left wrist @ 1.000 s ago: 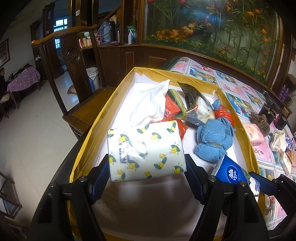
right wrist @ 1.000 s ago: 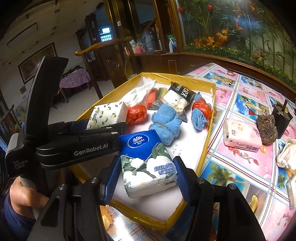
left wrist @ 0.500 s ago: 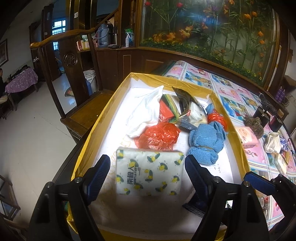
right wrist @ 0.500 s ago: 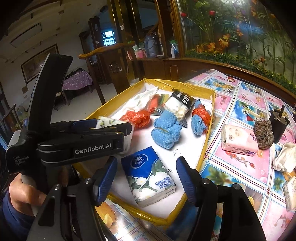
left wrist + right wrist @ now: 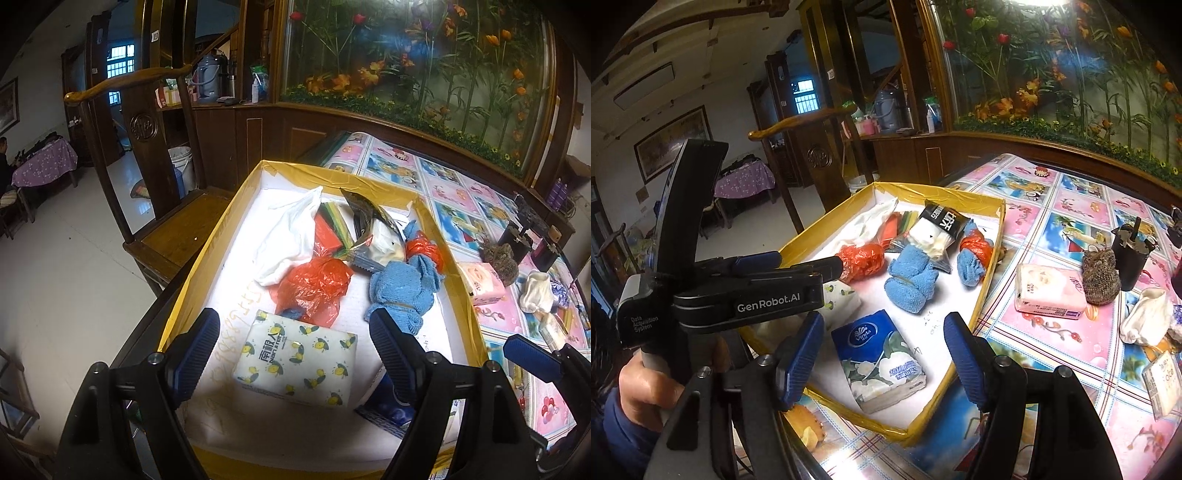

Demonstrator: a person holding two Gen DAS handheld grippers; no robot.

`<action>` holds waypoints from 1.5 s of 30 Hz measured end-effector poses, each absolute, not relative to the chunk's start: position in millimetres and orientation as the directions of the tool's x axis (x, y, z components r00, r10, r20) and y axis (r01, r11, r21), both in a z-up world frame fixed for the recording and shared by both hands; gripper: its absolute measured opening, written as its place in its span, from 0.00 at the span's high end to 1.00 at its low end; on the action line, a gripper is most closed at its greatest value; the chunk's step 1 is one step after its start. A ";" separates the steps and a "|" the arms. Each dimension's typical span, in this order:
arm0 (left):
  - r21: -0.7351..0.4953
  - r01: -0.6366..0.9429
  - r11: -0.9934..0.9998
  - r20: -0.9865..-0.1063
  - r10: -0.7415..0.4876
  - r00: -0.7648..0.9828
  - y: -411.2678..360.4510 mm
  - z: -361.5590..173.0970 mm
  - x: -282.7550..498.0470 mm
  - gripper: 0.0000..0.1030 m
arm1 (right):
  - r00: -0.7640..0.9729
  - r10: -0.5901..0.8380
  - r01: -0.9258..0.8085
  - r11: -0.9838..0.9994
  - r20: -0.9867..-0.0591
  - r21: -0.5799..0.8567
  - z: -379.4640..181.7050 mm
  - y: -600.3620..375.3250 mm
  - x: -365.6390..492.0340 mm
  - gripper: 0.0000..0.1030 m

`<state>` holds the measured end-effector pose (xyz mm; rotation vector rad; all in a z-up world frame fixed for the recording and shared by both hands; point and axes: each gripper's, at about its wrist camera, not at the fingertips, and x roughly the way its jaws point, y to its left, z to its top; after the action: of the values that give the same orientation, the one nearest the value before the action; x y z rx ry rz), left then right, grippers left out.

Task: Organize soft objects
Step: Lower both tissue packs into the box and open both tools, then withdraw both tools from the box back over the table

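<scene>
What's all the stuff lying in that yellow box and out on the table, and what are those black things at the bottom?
box: one, yellow rim, white inside, on the table edge
lemon-print tissue pack: one, white and yellow, near end of box
Vinda tissue pack: one, blue and floral, near end of box
rolled cloths: two, blue, mid box
plastic bags: two, red, mid box
white bag: one, far end of box
pink tissue pack: one, on the table right of the box
left gripper: black, blue fingers, open, holding nothing
right gripper: black, blue fingers, open, holding nothing
</scene>
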<state>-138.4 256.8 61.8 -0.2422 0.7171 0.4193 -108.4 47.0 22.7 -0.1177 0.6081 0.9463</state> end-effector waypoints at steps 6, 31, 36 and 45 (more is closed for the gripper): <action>-0.067 -0.441 0.895 -0.675 0.285 0.680 250.1 65.9 -137.5 0.20 | 0.427 0.739 -0.781 0.591 -0.521 0.199 27.3 34.1 -105.9 0.29; -0.007 -0.301 0.954 -0.655 0.223 0.722 178.8 86.5 -118.9 0.20 | 0.720 0.548 -0.504 0.835 -0.425 0.221 47.1 -136.2 -47.2 0.13; -0.005 -0.210 0.978 -0.662 0.155 0.734 146.5 87.5 -109.8 0.20 | 0.767 0.424 -0.367 0.905 -0.482 0.212 45.0 -193.5 -9.7 0.12; -0.028 -0.080 0.996 -0.690 0.039 0.723 102.1 80.2 -99.3 0.20 | 0.713 0.295 -0.176 0.954 -0.636 0.244 13.3 -254.7 73.1 0.12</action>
<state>-99.3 102.1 80.2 -0.0577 0.7603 0.0657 73.1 -254.7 13.3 0.1708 0.7325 0.2625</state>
